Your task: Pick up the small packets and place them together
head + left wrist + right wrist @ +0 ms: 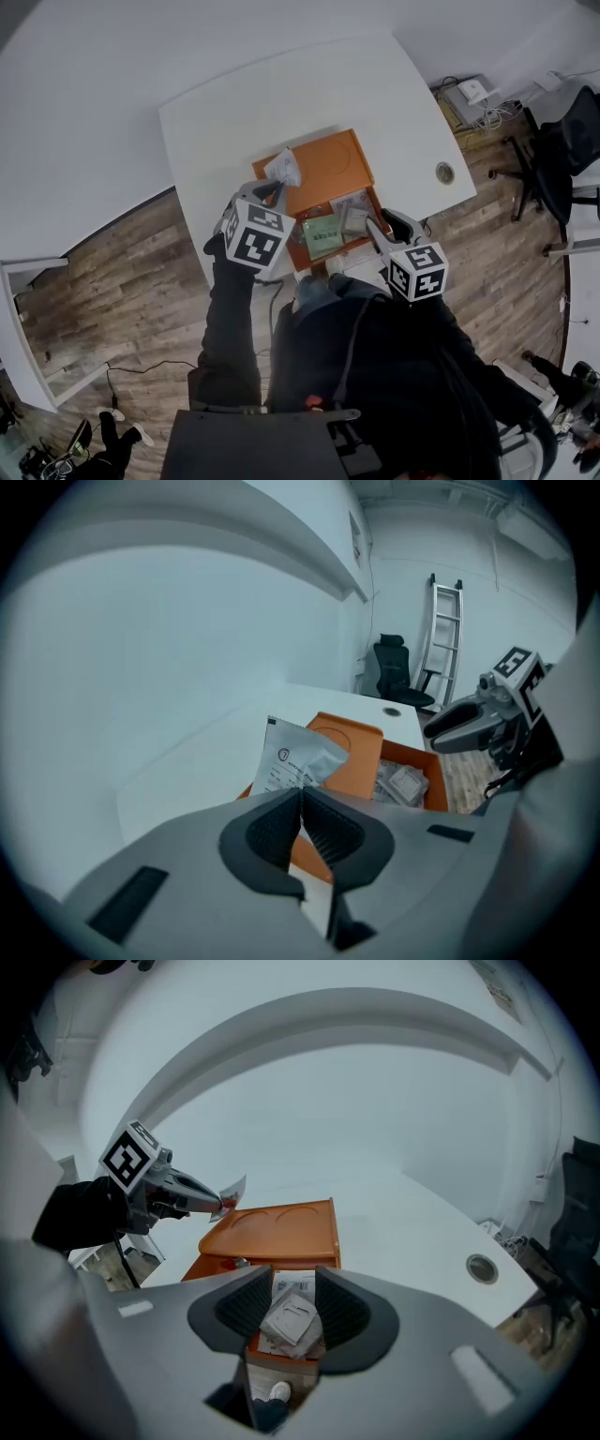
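**Over the orange box, one sachet aloft**

Above the left end of the orange box [330,161], the left claw [302,797] is closed tight on the lower edge of a white printed sachet [298,755]. The sachet stands up out of the pads with its top corner curling over. It is clear of the white tabletop [234,112] and of the box's flat lid.

The remaining packets lie in the open compartment nearer the person: a green packet [322,234] and, just beside it, a loose heap of grey packets [354,217]. The right claw [283,1288] hangs over that heap with its jaws apart and nothing pinched; the grey packets show through the gap.

The sachet looks very light, thin and limp, probably with a slick film skin. It is likely to flop or slide if gripped by its puffy middle, so the flat sealed edge seems the surest hold. Little squeeze should be needed.
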`<state>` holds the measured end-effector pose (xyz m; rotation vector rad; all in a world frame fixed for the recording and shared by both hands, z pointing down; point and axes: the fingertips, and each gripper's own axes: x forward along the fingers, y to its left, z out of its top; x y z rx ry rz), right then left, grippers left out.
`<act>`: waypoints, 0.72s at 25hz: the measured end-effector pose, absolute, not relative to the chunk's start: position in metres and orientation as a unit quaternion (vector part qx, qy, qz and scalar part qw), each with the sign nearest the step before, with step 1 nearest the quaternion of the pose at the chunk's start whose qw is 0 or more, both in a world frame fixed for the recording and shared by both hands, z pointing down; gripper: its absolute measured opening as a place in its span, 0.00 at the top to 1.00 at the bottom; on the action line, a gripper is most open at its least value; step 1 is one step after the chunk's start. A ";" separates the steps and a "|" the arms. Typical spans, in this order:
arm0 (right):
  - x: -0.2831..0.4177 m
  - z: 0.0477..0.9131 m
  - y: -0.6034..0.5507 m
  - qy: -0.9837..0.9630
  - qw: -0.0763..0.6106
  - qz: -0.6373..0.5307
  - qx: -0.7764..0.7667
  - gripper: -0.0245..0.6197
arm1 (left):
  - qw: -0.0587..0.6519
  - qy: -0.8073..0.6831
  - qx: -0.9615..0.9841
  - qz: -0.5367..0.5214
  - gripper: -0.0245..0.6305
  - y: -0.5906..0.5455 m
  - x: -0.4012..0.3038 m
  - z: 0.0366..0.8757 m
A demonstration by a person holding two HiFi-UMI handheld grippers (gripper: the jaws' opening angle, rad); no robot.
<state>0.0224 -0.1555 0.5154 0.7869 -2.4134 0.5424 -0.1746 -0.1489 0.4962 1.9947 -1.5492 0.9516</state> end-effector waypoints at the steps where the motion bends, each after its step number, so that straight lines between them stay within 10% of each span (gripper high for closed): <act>1: 0.023 0.515 -0.156 -0.895 0.269 0.202 0.294 0.75 | 0.218 -0.559 0.718 0.354 0.95 -0.152 -0.178 0.501; 18: 0.026 0.520 -0.160 -0.889 0.272 0.211 0.302 0.75 | 0.257 -0.534 0.730 0.340 0.92 -0.174 -0.171 0.531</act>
